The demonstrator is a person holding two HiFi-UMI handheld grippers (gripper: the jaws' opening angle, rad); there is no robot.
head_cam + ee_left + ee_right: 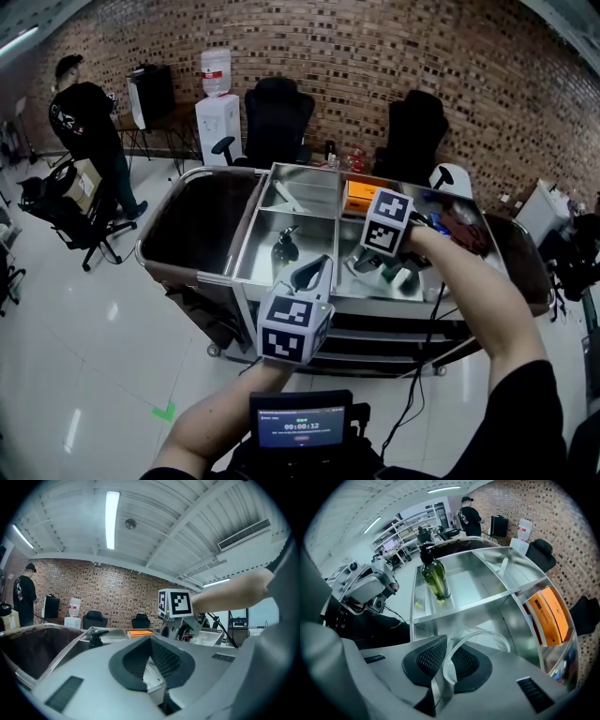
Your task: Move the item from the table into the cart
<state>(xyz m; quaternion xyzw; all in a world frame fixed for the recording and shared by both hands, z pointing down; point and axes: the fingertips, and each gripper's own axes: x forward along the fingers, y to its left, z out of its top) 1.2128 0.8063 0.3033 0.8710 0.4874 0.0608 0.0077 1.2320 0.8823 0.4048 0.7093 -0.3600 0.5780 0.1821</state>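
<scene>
**Print.** The small screen (pixel 301 427) at the bottom edge of the head view reads 00:00:12. Its other lines are too small to read. The orange box (pixel 361 195) in the far right compartment carries dark print that is not legible in any view. The cube on each gripper shows only black-and-white square markers. The print on the back of the person (pixel 82 122) standing far left is too blurred to read.

**Right side.** Your right gripper (pixel 449 645) points steeply down into the cart (pixel 239 278). Its fingers are closed on the clear plastic piece (pixel 483 631), a thin curved band that loops out past the fingertips. The piece hangs over the near compartment, on the orange-box side of the steel divider (pixel 487 603). You cannot tell whether it touches the compartment floor.

**Left side.** Your left gripper (pixel 151 641) sits about level at the cart's near rim. Its fingers are together with nothing between them.

**Edges and room.**
- The green bottle (pixel 435 578) with a black pump top stands upright in the neighbouring compartment. It is across the divider and well apart from the piece, with bare steel all round it.
- A white stick-like thing (pixel 502 569) lies in the compartment behind the bottle.
- A dark bag (pixel 202 220) hangs at the cart's left end.
- Small clutter (pixel 401 277) lies just to the right of your right gripper in the head view.
- Open tiled floor (pixel 84 328) lies to the left of the cart.
</scene>
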